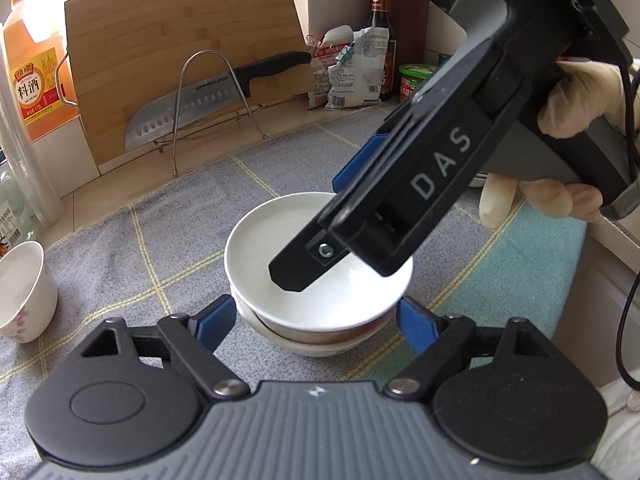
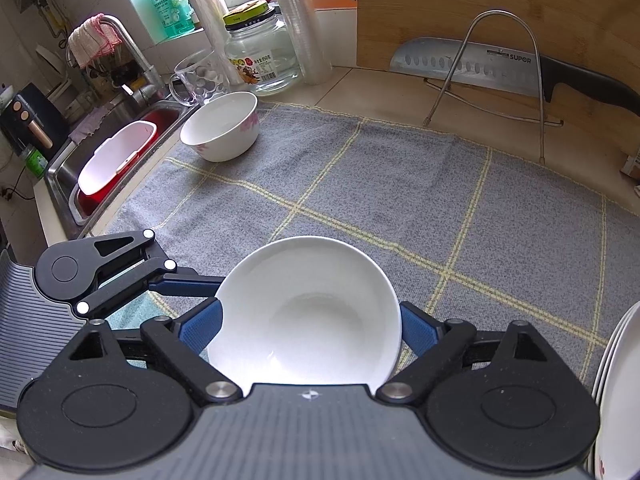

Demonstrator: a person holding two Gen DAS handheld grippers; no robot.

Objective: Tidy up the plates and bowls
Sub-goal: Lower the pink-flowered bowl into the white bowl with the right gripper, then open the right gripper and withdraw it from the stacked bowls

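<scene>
Left wrist view: the left gripper (image 1: 316, 322) is wide open around the stacked white bowls (image 1: 318, 280) on the grey cloth (image 1: 160, 240). Right wrist view: the right gripper (image 2: 310, 326) is wide open around the top bowl (image 2: 304, 312). A flowered bowl (image 2: 220, 126) sits far left.

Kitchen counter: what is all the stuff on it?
stacked bowls: at least two, white, middle of cloth
flowered bowl: one, white and pink, by sink
plates: a few, white, right edge
cloth: one, grey checked, under bowls
knife: one, silver with black handle, in wire rack
cutting board: one, wooden, upright behind knife
orange bottle: one, beside board
glass jar: one, clear, behind flowered bowl
left gripper: one, black and blue, straddling stack
right gripper: same, straddling stack too
</scene>
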